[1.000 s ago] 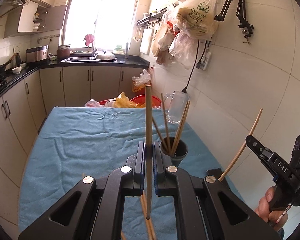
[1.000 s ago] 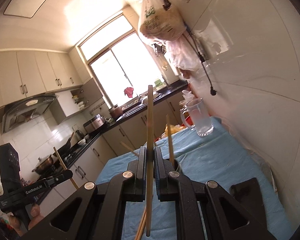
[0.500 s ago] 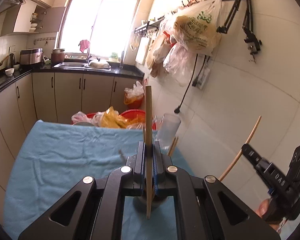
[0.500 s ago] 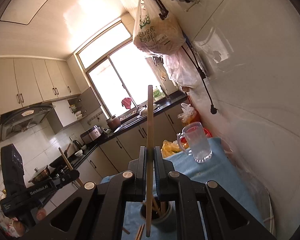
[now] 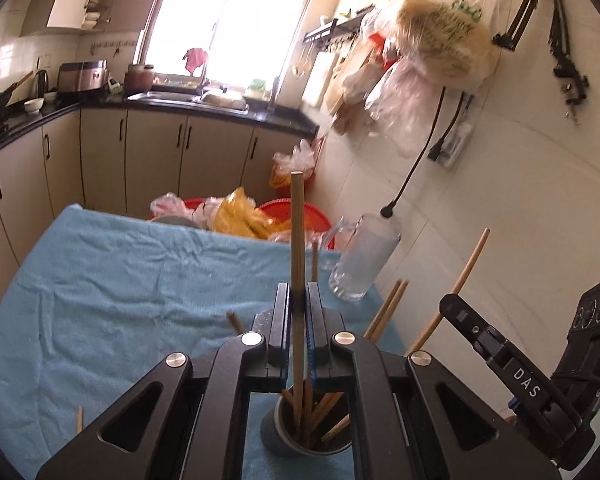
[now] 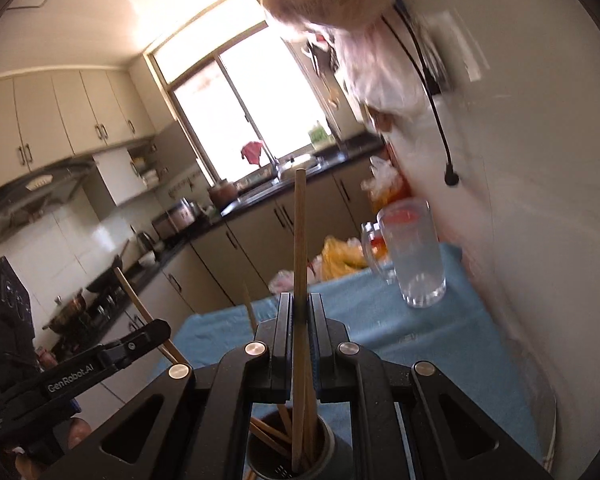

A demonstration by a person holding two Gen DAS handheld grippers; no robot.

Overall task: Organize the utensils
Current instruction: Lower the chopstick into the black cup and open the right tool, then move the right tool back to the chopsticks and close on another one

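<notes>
My left gripper (image 5: 298, 304) is shut on a wooden chopstick (image 5: 297, 240) held upright, its lower end inside the dark grey utensil cup (image 5: 274, 436), which holds several chopsticks. My right gripper (image 6: 299, 312) is shut on another wooden chopstick (image 6: 299, 240), its lower end also inside the cup (image 6: 332, 446). The right gripper shows in the left wrist view (image 5: 448, 304) with its chopstick (image 5: 470, 262). The left gripper shows in the right wrist view (image 6: 160, 328).
A glass mug (image 5: 362, 260) stands on the blue cloth (image 5: 120, 292) by the tiled wall, also in the right wrist view (image 6: 416, 256). One loose chopstick (image 5: 78, 419) lies at the cloth's left. Plastic bags (image 5: 436, 40) hang on the wall. Kitchen cabinets lie beyond.
Both grippers have moved over the cup and lowered, so the lower ends of both held chopsticks now sit inside it. Both stay shut.
</notes>
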